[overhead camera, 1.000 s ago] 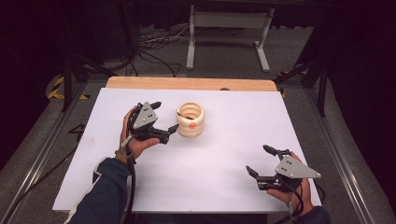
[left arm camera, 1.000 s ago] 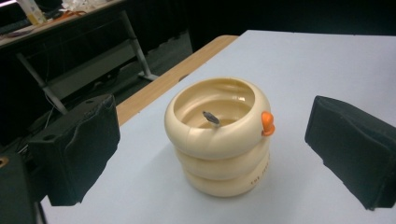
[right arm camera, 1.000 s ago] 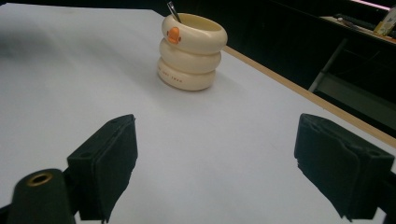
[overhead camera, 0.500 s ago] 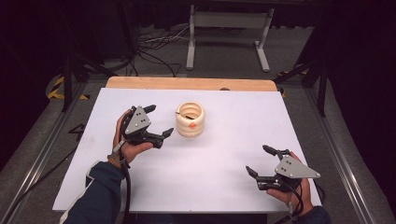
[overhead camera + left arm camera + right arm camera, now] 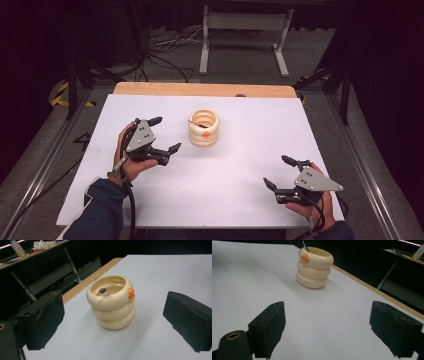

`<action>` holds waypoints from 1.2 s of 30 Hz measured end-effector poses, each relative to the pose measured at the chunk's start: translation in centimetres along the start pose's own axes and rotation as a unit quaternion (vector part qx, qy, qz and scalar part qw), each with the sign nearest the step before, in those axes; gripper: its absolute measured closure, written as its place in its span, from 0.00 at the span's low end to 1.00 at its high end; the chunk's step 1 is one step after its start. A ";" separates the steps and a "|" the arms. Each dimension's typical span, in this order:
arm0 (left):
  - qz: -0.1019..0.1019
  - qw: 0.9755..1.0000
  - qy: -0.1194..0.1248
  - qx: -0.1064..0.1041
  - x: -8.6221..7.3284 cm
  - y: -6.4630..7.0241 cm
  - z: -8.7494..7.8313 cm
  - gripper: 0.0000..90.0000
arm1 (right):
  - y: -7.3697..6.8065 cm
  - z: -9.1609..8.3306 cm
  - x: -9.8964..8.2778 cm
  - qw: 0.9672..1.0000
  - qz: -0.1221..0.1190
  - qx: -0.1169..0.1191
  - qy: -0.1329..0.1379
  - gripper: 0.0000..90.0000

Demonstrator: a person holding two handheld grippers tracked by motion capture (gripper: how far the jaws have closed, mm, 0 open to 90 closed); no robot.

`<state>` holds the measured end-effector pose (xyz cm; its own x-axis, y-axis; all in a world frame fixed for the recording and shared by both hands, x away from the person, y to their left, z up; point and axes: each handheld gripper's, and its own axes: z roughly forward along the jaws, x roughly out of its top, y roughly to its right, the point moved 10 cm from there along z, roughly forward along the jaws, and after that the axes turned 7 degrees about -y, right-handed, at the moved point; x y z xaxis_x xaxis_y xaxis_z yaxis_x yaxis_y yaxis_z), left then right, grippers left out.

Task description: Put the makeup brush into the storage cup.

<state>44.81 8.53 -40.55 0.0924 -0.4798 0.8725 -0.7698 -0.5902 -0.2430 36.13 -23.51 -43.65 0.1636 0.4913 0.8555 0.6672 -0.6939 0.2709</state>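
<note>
Nearest the person's edge of the white table top [image 5: 230, 200], the right gripper [image 5: 276, 171] sits low at the near right corner, held in a hand, its jaws spread wide with nothing between them; in the right gripper view only bare white surface lies between the two black pads [image 5: 268, 326]. A little farther in on the other side, the left gripper [image 5: 164, 135] is held above the table's left half, jaws likewise parted and empty, pointing toward the middle. Just beyond it, apart from both jaws, stands a cream cup [image 5: 203, 127] shaped like three stacked rings, upright, a little past the table's centre. It has a small orange knob [image 5: 131, 293] at its top ring, and a thin dark stick [image 5: 304, 246] leans out of its mouth; faint lettering runs along the bottom ring, too small to read. Behind the white sheet a strip of bare wood [image 5: 200, 89] shows along the far edge. Past that the grey floor carries loose black cables [image 5: 165, 50] and the feet of a pale metal stand [image 5: 245, 35]. The rest of the room is dark; the left gripper view catches a cluttered bench [image 5: 32, 253] off to one side.
</note>
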 end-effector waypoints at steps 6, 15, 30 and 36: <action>0.002 1.000 0.001 -0.002 -0.6 0.6 -0.7 0.05 | 0.0 0.0 0.0 1.000 -0.002 0.000 -0.001 0.16; -0.007 1.000 0.007 -0.002 -1.3 0.6 -1.6 0.04 | -0.1 0.1 0.0 1.000 -0.003 0.001 -0.002 0.16; -0.008 1.000 0.000 0.005 -2.8 1.1 -3.6 0.03 | -0.2 0.2 -0.1 1.000 -0.004 0.003 -0.004 0.16; -0.007 1.000 -0.012 0.006 -4.1 1.3 -4.7 0.03 | -0.4 0.3 0.0 1.000 -0.007 0.004 -0.005 0.16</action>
<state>40.46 12.77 -42.47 0.1184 -0.4859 0.8660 -0.7603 -0.6053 -0.2356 36.07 -23.15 -43.89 0.1605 0.5066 0.8471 0.6748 -0.6827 0.2804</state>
